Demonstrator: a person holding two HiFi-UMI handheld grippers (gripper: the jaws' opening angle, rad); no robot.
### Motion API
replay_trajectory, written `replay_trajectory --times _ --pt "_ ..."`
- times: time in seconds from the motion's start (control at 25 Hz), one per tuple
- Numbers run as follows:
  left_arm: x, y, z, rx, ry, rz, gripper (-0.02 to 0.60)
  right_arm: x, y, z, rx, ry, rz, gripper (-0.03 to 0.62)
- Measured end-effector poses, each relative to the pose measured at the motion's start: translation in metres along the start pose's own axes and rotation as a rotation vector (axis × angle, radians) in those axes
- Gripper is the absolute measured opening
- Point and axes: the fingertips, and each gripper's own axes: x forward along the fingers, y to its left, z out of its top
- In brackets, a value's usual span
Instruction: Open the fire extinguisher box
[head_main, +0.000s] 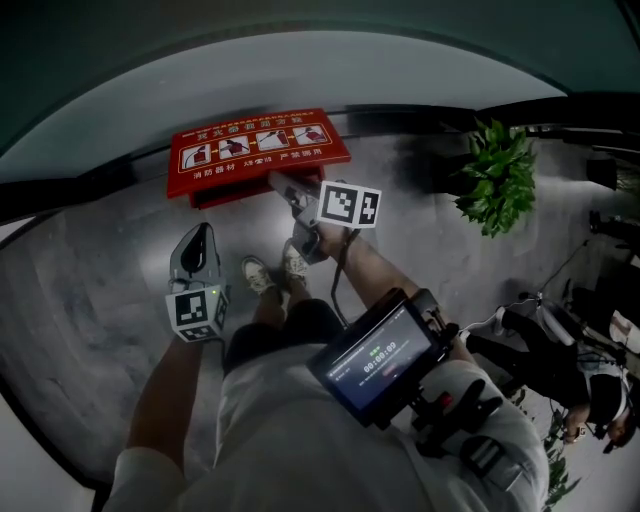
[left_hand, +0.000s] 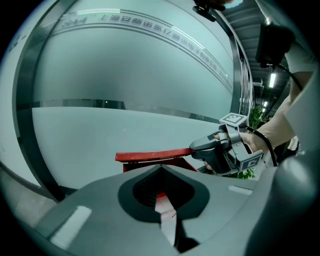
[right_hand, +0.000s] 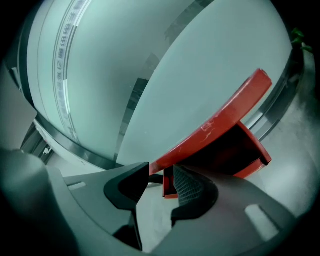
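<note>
Head view, red lid (head_main: 258, 148) marked 消防器材, right hand-held gripper (head_main: 279, 184) apart astride it, left hand-held gripper (head_main: 203, 233) together

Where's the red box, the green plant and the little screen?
red box (head_main: 258, 148): head view, on its printed lid.
green plant (head_main: 497, 178): head view, on its leaves.
screen (head_main: 380, 358): head view, on its dark glass.

Left claw (head_main: 203, 236) hangs shut; right claw (head_main: 278, 183) reaches forward, jaws apart.
</note>
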Motion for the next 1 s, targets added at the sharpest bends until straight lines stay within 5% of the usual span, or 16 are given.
replay_trajectory --times 0.44,1.0 --pt "-0.002 0.004 0.012 0.002 0.001 0.015 0.002 0.003 0.001 0.023 0.251 -0.123 0.005 0.201" --pt "-0.006 0.020 0.032 0.011 -0.021 0.009 0.002 0.013 0.019 0.069 0.313 -0.232 -0.034 0.137"
